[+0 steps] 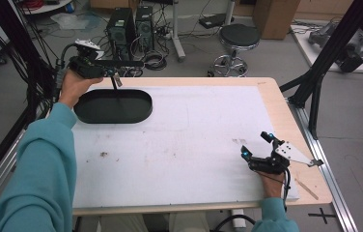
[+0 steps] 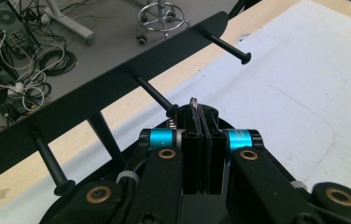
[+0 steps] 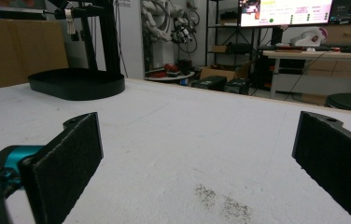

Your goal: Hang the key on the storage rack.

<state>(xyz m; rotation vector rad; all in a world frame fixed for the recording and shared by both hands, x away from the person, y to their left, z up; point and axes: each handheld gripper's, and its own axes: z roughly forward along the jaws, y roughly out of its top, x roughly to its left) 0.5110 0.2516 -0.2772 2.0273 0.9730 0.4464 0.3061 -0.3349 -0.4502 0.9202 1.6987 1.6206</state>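
A white mat (image 1: 184, 140) covers most of the wooden table (image 1: 276, 106). At the upper left of the high view a black oval tray (image 1: 113, 106) forms the base of a stand: a thin post (image 1: 118, 92) rises from it to a flat black bar (image 2: 94, 98) with pegs (image 2: 225, 45) sticking out along it. Beyond the table, at the top of that view, stand two computer towers (image 1: 130, 26), a round stool (image 1: 237, 41) and loose cables on the floor. A dark smudge (image 3: 222, 200) marks the mat in front of the right claw.

The left claw (image 1: 109, 71) is raised at the bar, level with its top, the forearm in a teal sleeve (image 1: 39, 164) reaching up along the left edge. In the left gripper view its jaws are clenched on a small metal piece (image 2: 193, 103), just beside the middle peg's tip.

The right claw (image 1: 256, 145) rests low on the mat at the lower right, well apart from the stand, pointing toward the upper left. Its jaws stand wide, released, with nothing between the pads (image 3: 68, 168).
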